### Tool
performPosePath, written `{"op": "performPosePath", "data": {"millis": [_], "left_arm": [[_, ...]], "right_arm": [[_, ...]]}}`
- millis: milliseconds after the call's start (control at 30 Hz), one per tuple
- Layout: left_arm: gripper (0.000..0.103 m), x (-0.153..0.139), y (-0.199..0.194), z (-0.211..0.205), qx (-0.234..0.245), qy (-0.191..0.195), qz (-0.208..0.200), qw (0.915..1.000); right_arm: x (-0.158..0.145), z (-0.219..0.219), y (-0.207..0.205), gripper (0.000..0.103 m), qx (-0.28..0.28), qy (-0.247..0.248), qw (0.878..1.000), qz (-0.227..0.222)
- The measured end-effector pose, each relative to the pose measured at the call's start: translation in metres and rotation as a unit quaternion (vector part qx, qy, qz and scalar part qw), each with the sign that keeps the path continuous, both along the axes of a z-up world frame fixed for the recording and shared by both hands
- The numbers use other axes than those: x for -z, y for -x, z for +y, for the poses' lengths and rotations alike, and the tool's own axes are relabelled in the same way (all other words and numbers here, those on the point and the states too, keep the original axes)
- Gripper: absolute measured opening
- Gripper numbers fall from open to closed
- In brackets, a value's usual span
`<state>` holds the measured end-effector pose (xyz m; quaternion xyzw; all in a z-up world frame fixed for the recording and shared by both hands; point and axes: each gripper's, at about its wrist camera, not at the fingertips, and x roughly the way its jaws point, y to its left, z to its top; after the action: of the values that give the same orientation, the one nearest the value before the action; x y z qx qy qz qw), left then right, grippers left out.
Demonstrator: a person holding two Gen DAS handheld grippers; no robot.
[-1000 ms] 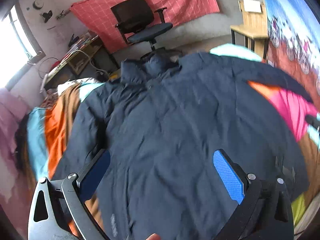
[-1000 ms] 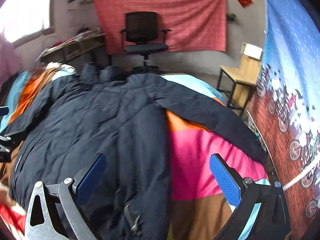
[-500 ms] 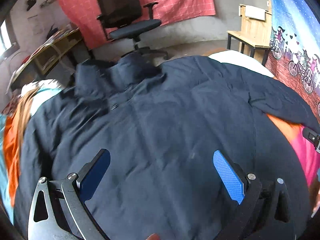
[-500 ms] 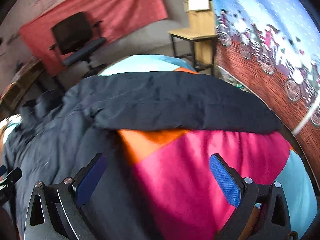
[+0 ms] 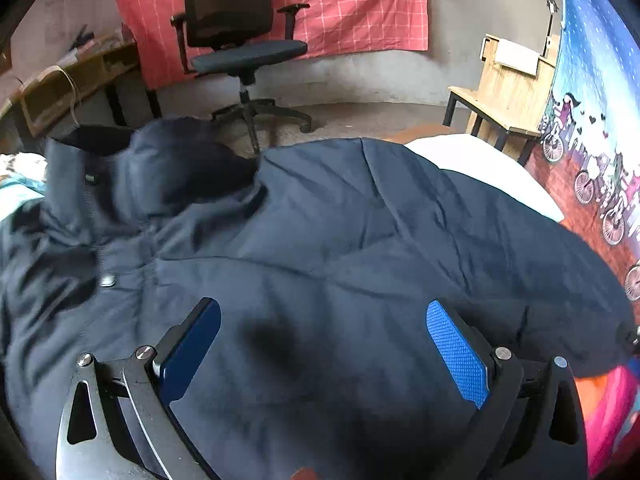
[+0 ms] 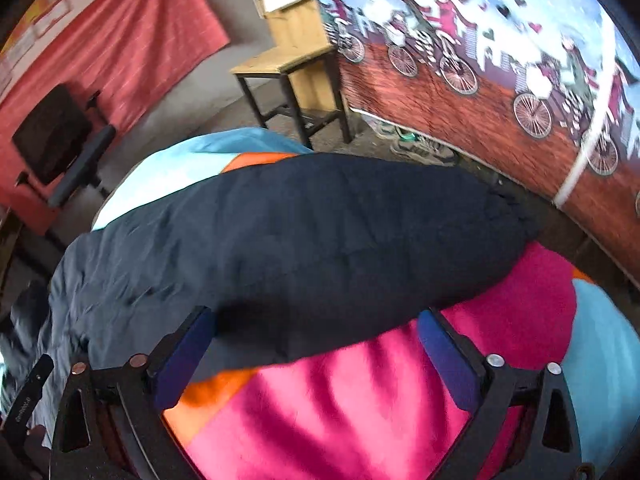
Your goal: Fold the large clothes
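A large dark navy padded jacket (image 5: 320, 248) lies spread on a bed, front up, with its collar (image 5: 168, 168) at the far left. My left gripper (image 5: 320, 344) is open and empty, low over the jacket's upper body. In the right wrist view the jacket's right sleeve (image 6: 320, 236) stretches across the bedspread, cuff (image 6: 504, 220) at the bed's right edge. My right gripper (image 6: 316, 356) is open and empty, just above the sleeve's near edge.
The bedspread (image 6: 360, 400) is pink, orange and light blue. A black office chair (image 5: 236, 40) and a wooden desk (image 5: 64, 84) stand beyond the bed. A wooden side table (image 6: 292, 52) and a bicycle-print wall hanging (image 6: 500, 60) are on the right. Shoes (image 6: 424, 148) lie on the floor.
Both grippers moved forward and lower over the bed. The left one advanced toward the collar. The right one swung right, toward the outstretched sleeve. Both stayed open.
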<state>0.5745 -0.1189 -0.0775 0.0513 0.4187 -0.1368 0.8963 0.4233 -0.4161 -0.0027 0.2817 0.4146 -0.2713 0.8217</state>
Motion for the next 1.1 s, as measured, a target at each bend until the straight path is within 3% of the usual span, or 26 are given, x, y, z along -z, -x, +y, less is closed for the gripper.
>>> {"op": "performPosePath", "data": {"millis": [100,267,333,467,567,733,867,967,1100], "left_arm": [[0.101,0.009,-0.012,-0.002,0.002,0.009,0.016,0.9998],[0.101,0.022,-0.019,-0.007,0.013,-0.015,0.031,0.9993],[0.101,0.027,-0.019,-0.01,0.014,-0.033,0.036,0.9987],[0.101,0.022,-0.019,-0.002,0.014,-0.014,0.037,0.9991],[0.101,0.007,-0.011,0.015,0.008,0.012,0.036,0.9993],[0.101,-0.027,0.017,0.064,-0.022,0.015,0.021,0.9994],[0.101,-0.047,0.048,0.119,-0.065,0.009,0.008,0.9978],[0.101,-0.054,0.069,0.169,-0.104,0.017,0.004,0.9945],[0.101,-0.058,0.093,0.239,-0.167,0.03,0.0,0.9855]], "right_arm": [[0.004,-0.002,-0.005,0.08,0.017,0.008,1.0,-0.008],[-0.01,0.002,-0.008,0.03,0.039,0.064,0.997,-0.022],[-0.02,0.005,-0.008,0.019,0.029,0.077,0.996,-0.043],[-0.053,0.021,-0.013,0.011,-0.011,0.129,0.988,-0.088],[-0.092,0.045,-0.023,0.01,-0.06,0.199,0.971,-0.121],[-0.149,0.117,-0.048,0.009,-0.166,0.307,0.922,-0.166],[-0.168,0.184,-0.064,0.009,-0.246,0.342,0.888,-0.186],[-0.167,0.247,-0.072,0.009,-0.318,0.359,0.855,-0.195],[-0.14,0.344,-0.078,0.008,-0.443,0.385,0.791,-0.171]]}}
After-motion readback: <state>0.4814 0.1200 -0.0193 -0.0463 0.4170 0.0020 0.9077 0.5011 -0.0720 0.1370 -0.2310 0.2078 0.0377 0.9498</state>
